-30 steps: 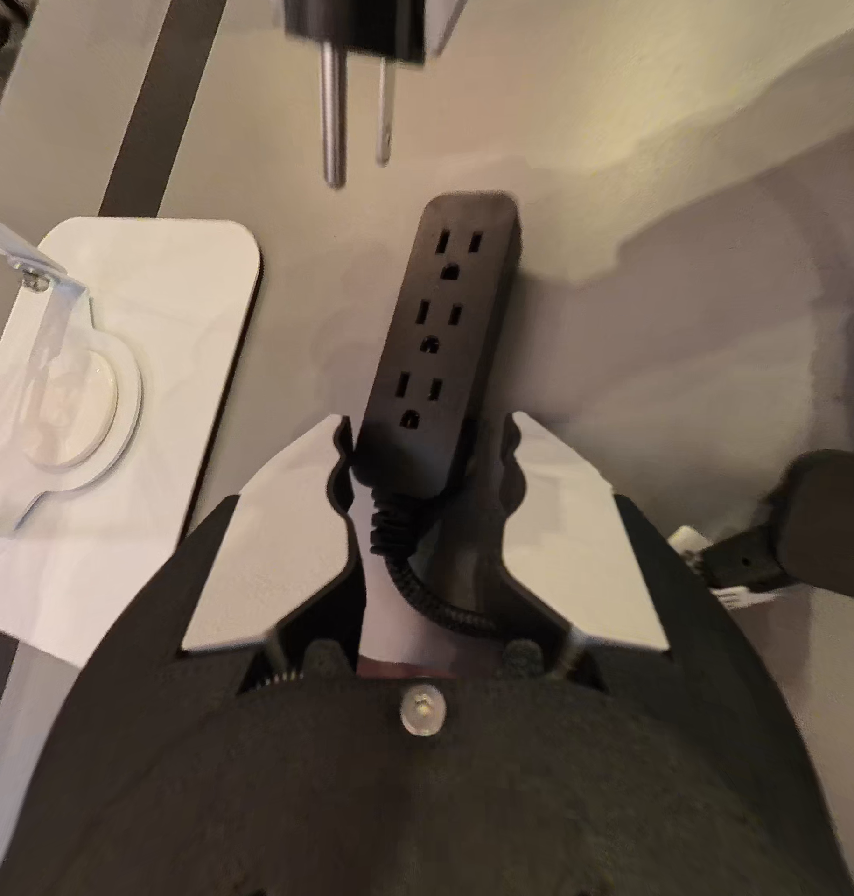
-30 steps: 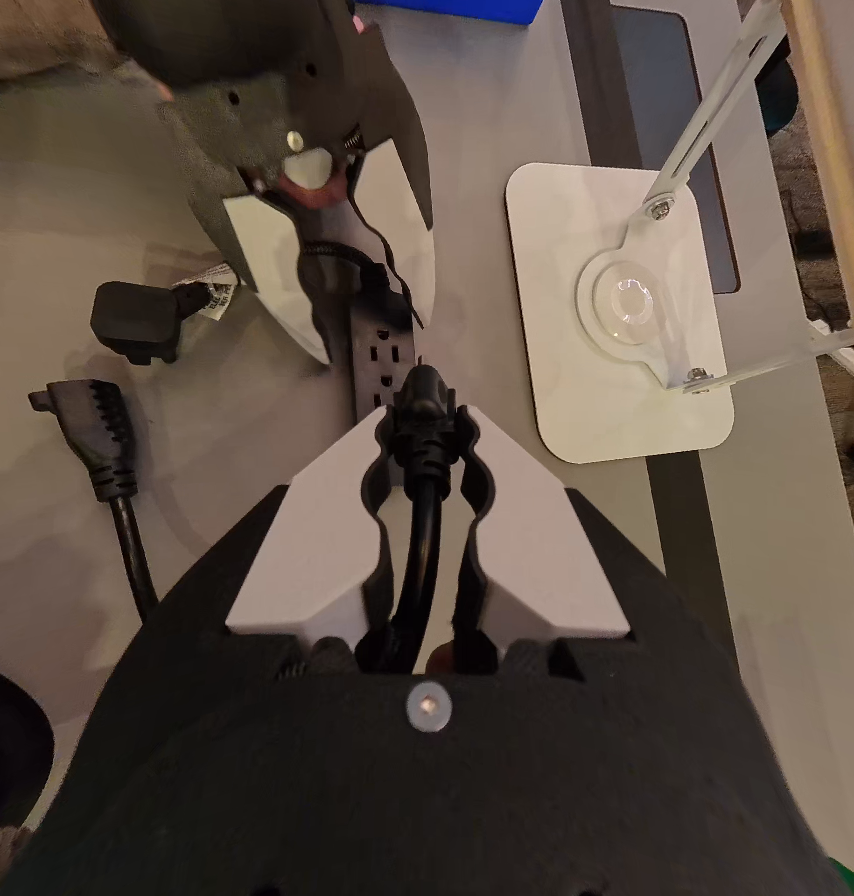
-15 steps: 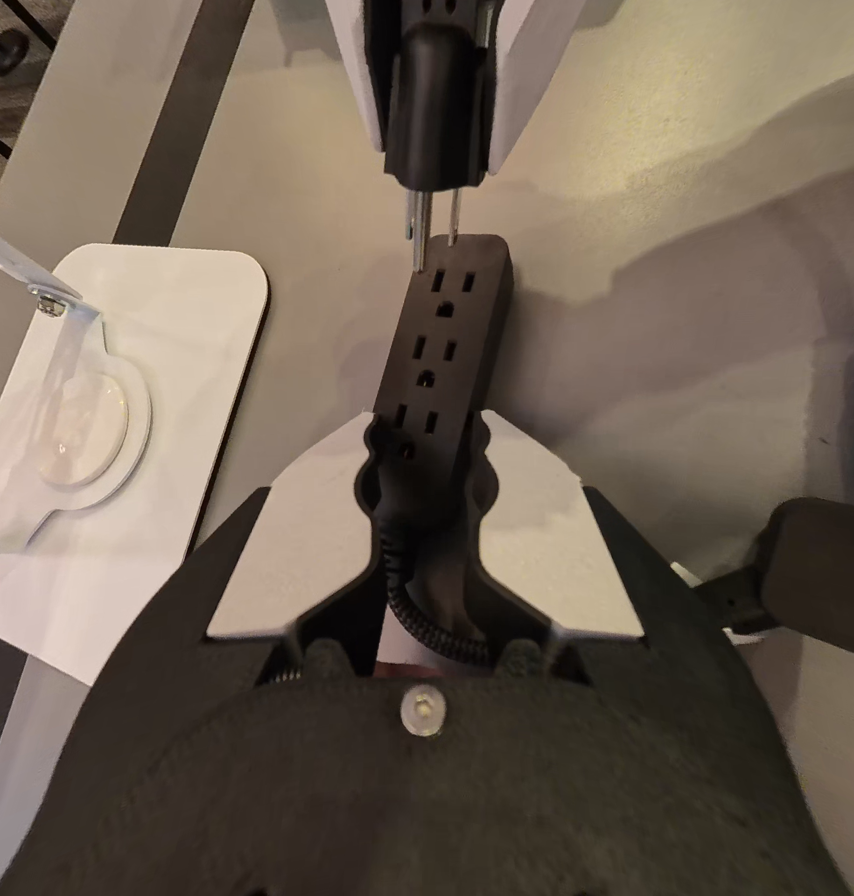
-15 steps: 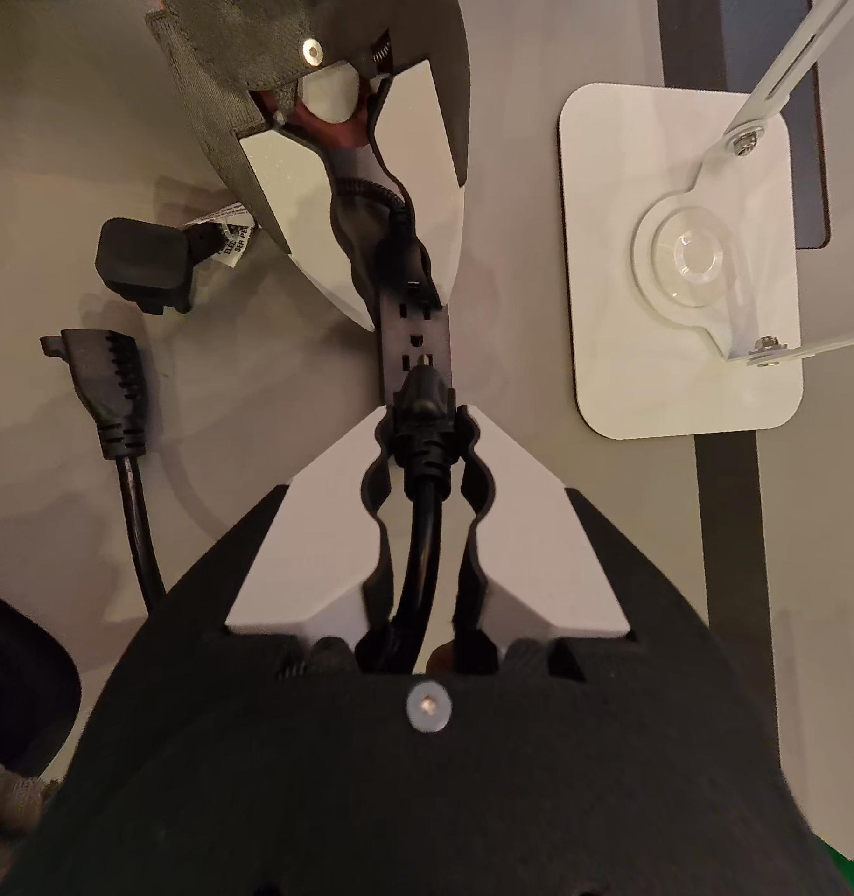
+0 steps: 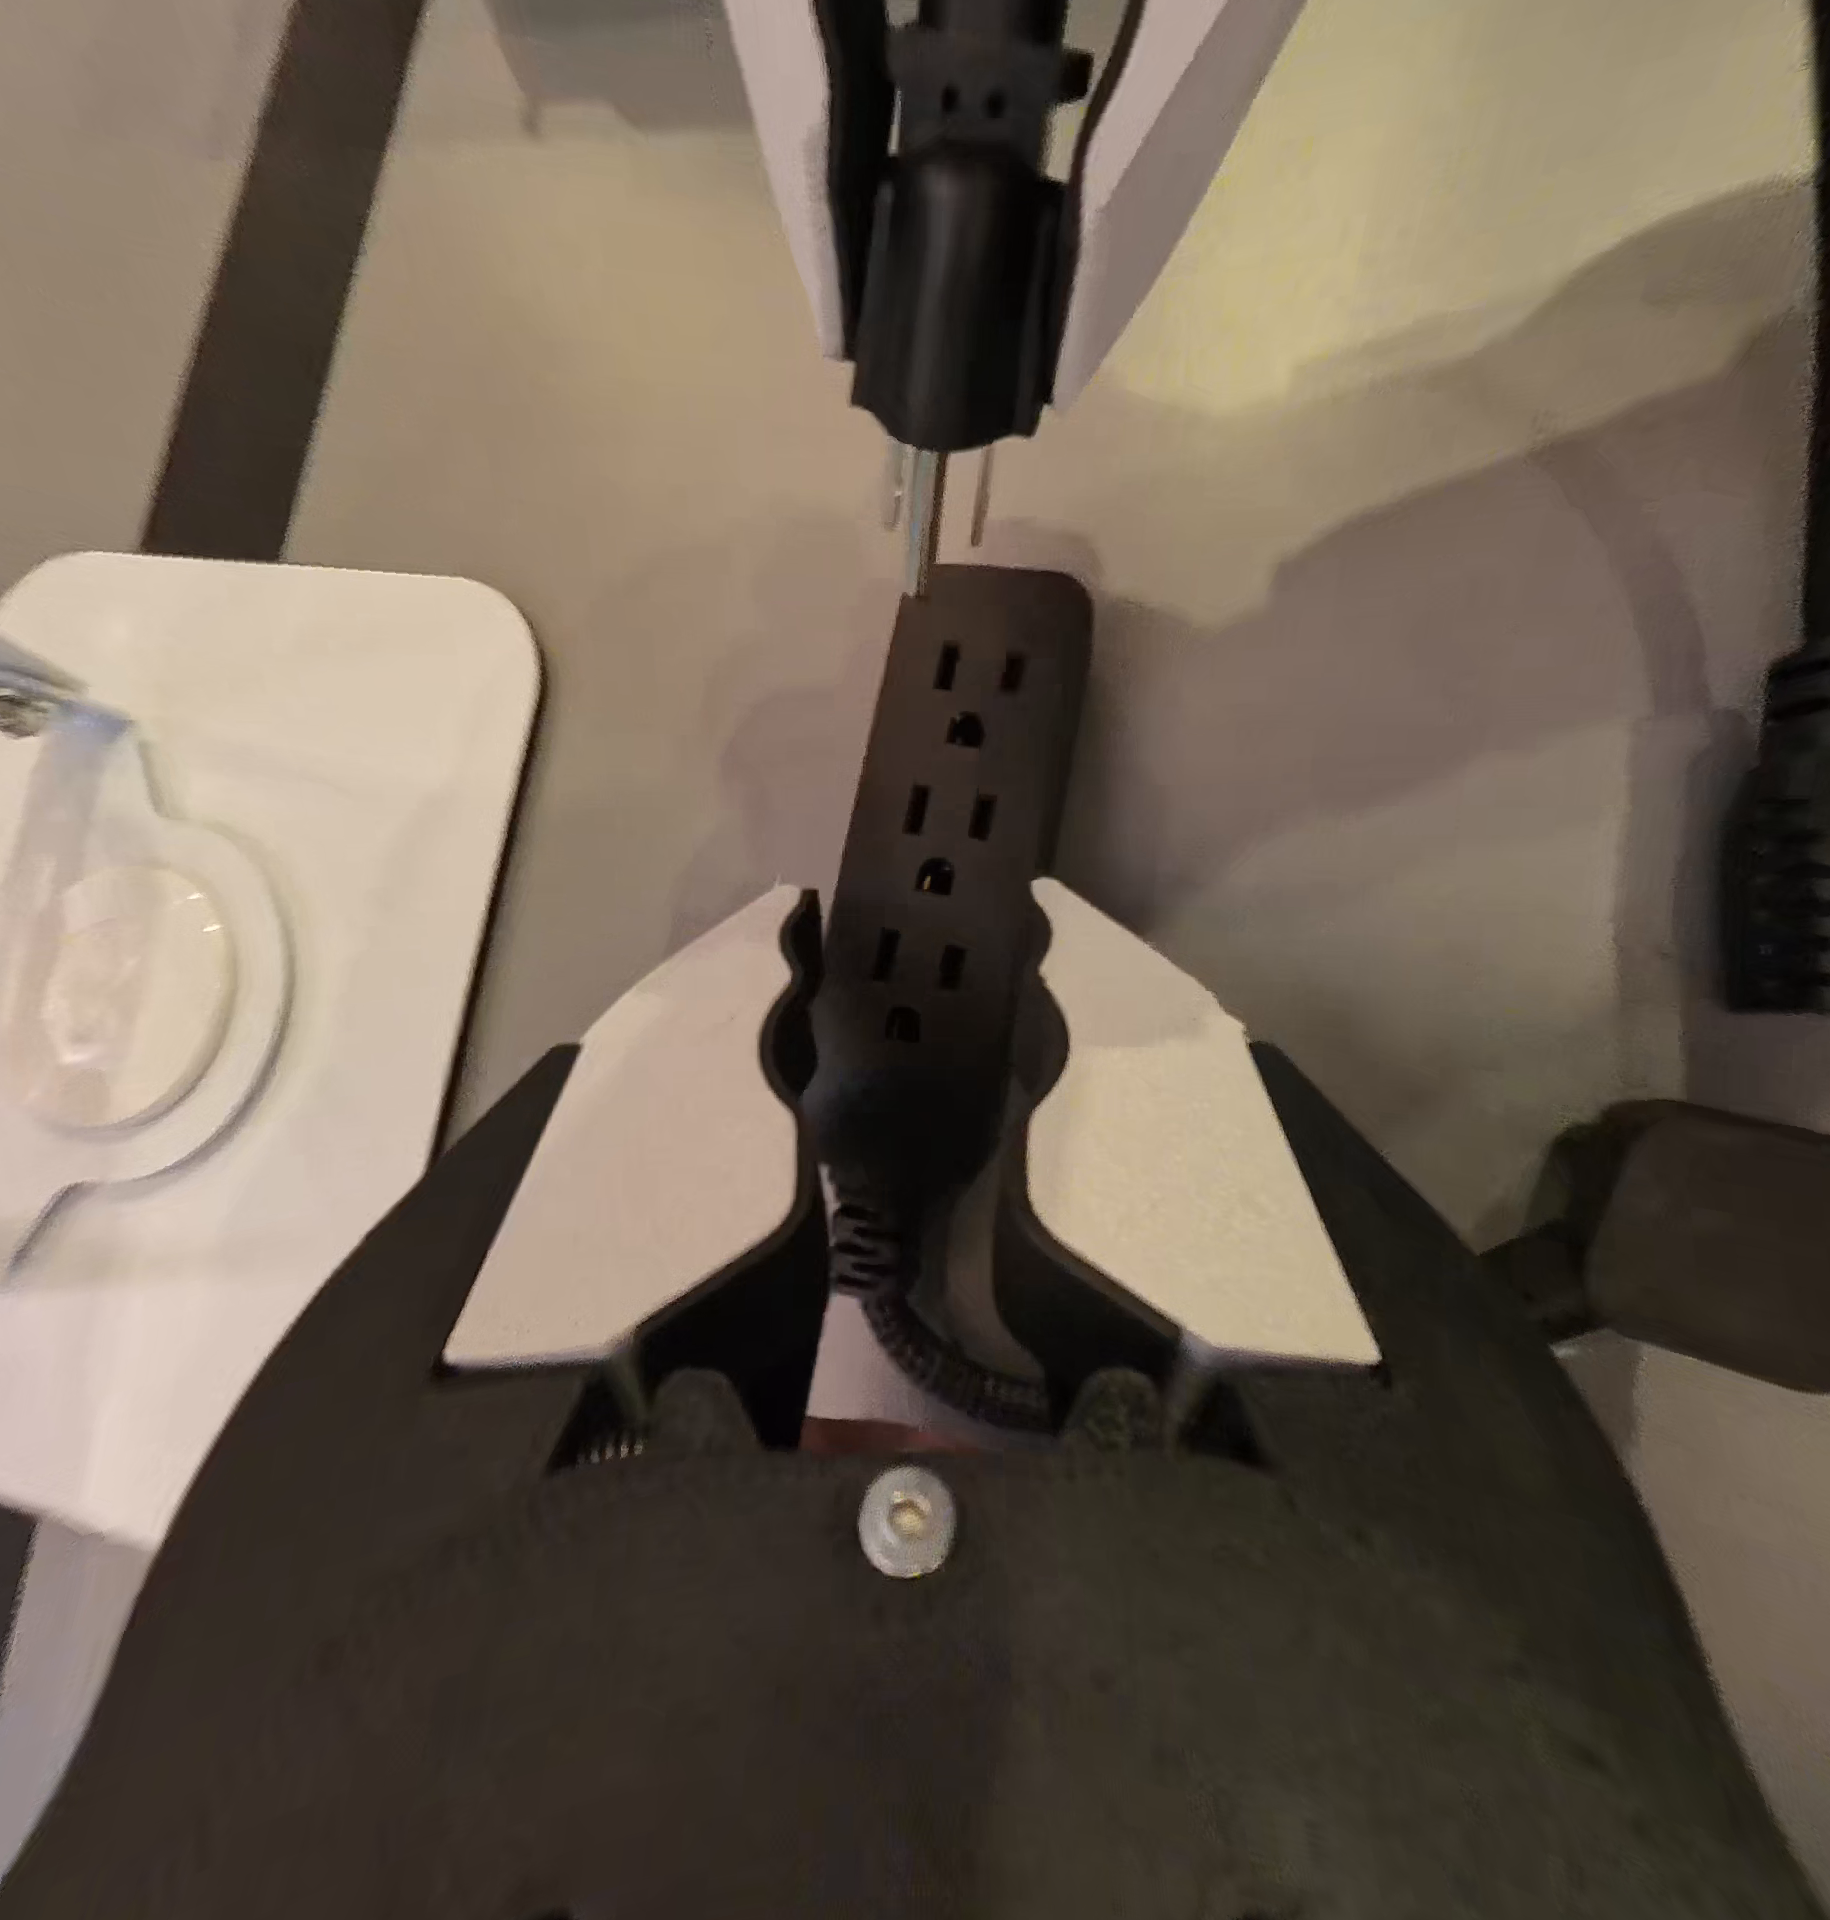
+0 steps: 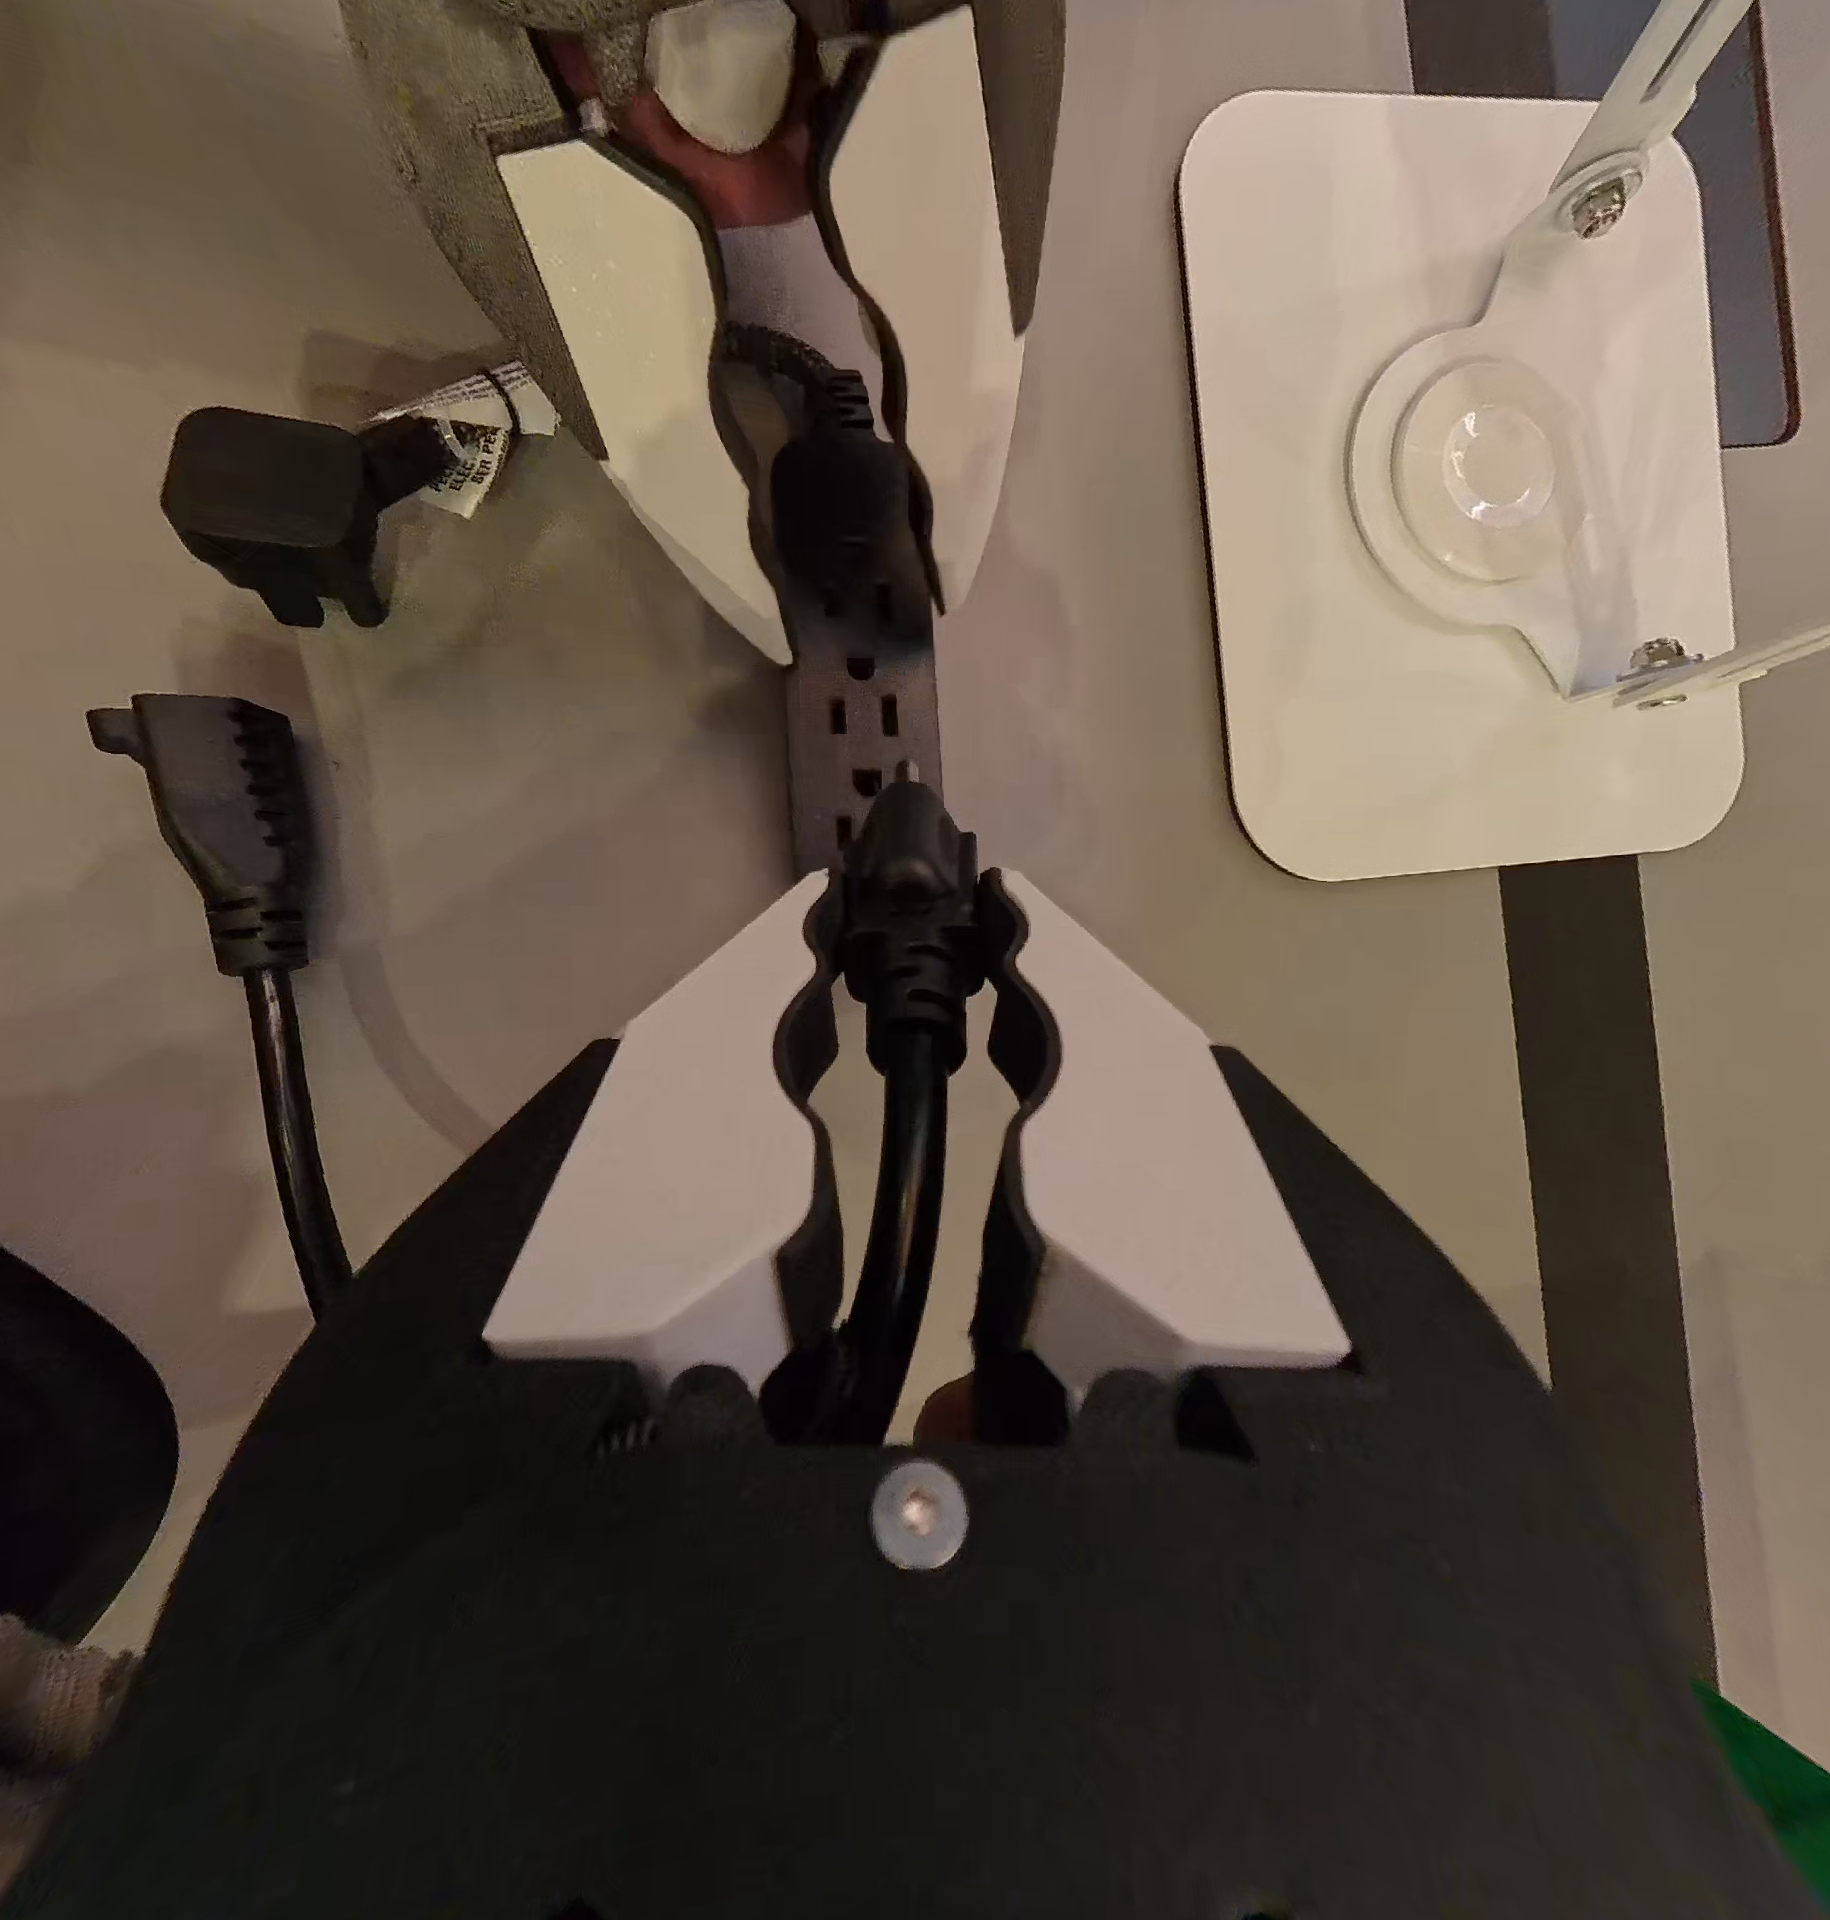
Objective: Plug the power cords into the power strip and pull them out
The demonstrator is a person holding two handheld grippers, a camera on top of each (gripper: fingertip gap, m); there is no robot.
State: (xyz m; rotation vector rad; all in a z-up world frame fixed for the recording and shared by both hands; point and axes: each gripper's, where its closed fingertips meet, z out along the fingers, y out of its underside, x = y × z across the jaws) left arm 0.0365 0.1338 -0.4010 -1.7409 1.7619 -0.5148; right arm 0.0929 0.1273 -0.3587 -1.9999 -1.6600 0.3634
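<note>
The black power strip (image 5: 958, 810) lies on the grey table with three empty outlets facing up. My left gripper (image 5: 916, 904) is shut on its cord end, fingers against both sides. My right gripper (image 6: 911, 883) is shut on a black power cord plug (image 6: 906, 862). In the left wrist view that plug (image 5: 952, 301) hangs with its prongs (image 5: 926, 520) just above the strip's far end, not inserted. The strip (image 6: 869, 717) and the left gripper (image 6: 864, 623) also show in the right wrist view.
A second power cord plug (image 6: 230, 821) and a black angled plug with a white tag (image 6: 267, 509) lie beside the strip. A white stand base (image 6: 1462, 520) with a clear bracket sits on the other side. A dark seam (image 6: 1576, 1143) runs across the table. About 7 cm separates my left fingertips from my right.
My left gripper has closed on the strip's cord end and slid farther along it. My right gripper has brought the plug down to the strip's far end.
</note>
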